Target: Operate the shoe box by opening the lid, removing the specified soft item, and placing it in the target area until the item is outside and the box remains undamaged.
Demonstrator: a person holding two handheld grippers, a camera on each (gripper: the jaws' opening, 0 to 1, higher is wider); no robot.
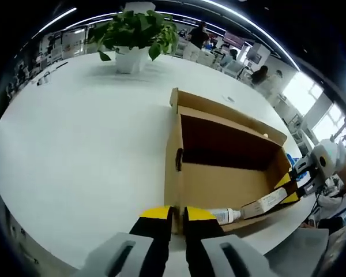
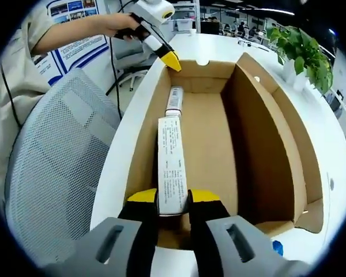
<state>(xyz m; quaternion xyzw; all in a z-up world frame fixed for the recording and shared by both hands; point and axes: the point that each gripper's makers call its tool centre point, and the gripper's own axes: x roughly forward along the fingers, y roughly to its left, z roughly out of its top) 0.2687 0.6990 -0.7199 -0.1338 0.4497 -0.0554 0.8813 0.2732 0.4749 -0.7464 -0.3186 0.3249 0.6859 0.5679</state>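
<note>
An open brown cardboard shoe box lies on the white table, its lid standing up along the far side. A white tube with printed text lies inside along one long wall, cap end toward the far end wall. My right gripper is shut on the tube's flat end; the same gripper comes in from the right in the left gripper view, holding the tube. My left gripper is shut on the box's end wall at the corner, and its yellow tip meets the rim.
A potted green plant stands at the table's far side, also plant. A grey mesh chair sits close to the table edge beside the box. A person's hand holds the left gripper. People sit at desks behind.
</note>
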